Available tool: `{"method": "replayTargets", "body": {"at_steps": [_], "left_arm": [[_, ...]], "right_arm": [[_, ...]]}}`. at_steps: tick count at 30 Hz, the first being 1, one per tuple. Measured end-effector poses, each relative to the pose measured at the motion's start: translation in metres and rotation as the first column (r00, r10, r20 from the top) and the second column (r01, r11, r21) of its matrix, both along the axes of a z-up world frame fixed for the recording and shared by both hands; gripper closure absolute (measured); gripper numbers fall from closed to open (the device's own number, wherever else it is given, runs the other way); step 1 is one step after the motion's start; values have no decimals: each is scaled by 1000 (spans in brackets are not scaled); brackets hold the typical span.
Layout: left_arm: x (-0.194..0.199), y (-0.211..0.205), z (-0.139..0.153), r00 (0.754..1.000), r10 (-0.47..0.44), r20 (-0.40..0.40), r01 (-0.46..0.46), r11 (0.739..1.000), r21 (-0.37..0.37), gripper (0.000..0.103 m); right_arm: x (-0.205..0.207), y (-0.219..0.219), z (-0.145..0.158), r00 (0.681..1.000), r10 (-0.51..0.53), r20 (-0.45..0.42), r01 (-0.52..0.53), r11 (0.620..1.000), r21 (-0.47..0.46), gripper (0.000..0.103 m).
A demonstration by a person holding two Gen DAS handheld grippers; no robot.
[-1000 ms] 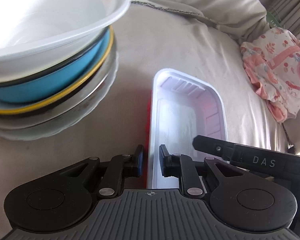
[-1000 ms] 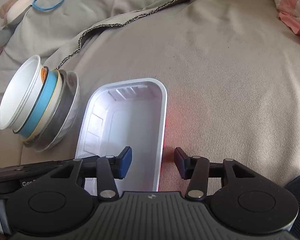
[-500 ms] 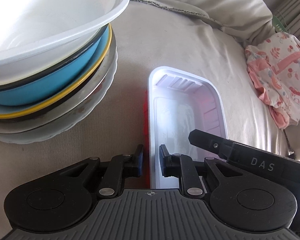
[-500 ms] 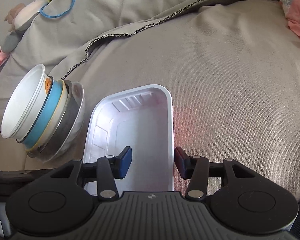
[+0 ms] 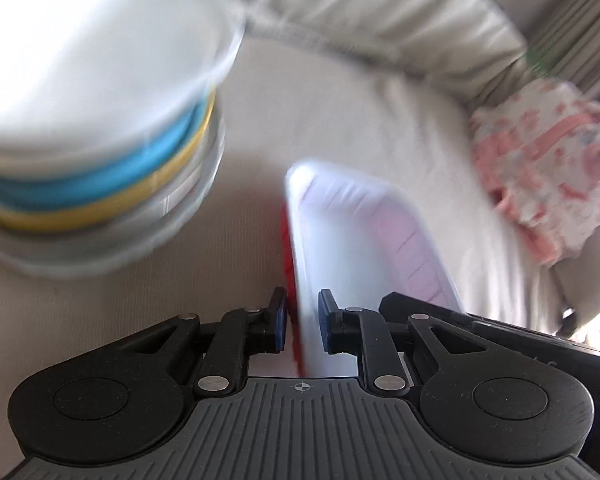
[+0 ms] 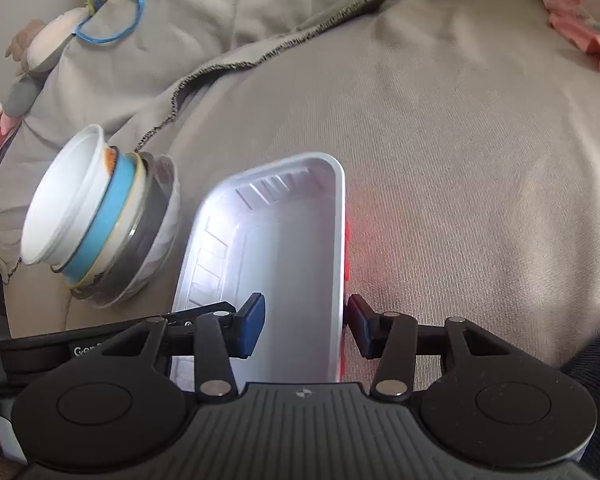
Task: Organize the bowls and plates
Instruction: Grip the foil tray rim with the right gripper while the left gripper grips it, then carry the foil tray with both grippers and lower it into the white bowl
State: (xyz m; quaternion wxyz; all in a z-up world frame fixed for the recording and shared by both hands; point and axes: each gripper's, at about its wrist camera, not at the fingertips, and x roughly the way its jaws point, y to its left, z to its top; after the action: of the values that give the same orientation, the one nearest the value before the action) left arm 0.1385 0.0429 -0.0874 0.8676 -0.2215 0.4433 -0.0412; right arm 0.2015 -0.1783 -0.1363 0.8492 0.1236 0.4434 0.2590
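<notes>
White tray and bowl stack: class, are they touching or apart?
Apart. The right wrist view shows a strip of beige cover plainly visible between the white tray and the bowl stack.

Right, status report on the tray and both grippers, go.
Left hand-held gripper clamped on white tray left rim. Right hand-held gripper straddles right rim, grip unclear. Bowl stack sits left, apart. Nothing blocking.
</notes>
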Motion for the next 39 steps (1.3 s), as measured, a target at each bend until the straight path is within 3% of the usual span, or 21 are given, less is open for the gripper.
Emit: {"method": "replayTargets", "body": {"at_steps": [3, 6, 9, 13, 18, 22, 31, 36, 39], "left_arm": [[-10, 13, 48, 991, 1, 135, -1, 1000, -2, 80], [-22, 38, 98, 960, 11, 280, -15, 1000, 11, 76], [-35, 71, 123, 935, 39, 353, -54, 998, 34, 76], [-39, 118, 108, 938, 113, 328, -116, 993, -11, 76], [-29, 167, 83, 934, 206, 290, -186, 978, -98, 76], [-16, 194, 73, 932, 224, 286, -184, 970, -159, 78], [-9, 220, 39, 936, 270, 223, -208, 941, -267, 80], [-29, 223, 57, 916, 293, 274, -190, 919, -346, 78], [-37, 221, 65, 934, 254, 253, -143, 910, -389, 78]], "right_arm": [[-10, 5, 45, 994, 2, 109, -2, 1000, 0, 56], [-15, 19, 97, 976, 31, 216, -38, 999, 29, 56], [-18, 48, 136, 950, 87, 300, -106, 993, 47, 56], [-13, 107, 141, 933, 158, 324, -170, 985, 9, 56], [9, 168, 110, 954, 217, 208, -218, 976, -22, 58], [25, 196, 102, 954, 224, 197, -218, 975, -52, 58], [56, 226, 92, 965, 207, 160, -197, 978, -73, 60], [41, 222, 113, 954, 213, 210, -208, 977, -45, 60], [28, 206, 132, 945, 219, 244, -220, 975, -23, 60]]}}
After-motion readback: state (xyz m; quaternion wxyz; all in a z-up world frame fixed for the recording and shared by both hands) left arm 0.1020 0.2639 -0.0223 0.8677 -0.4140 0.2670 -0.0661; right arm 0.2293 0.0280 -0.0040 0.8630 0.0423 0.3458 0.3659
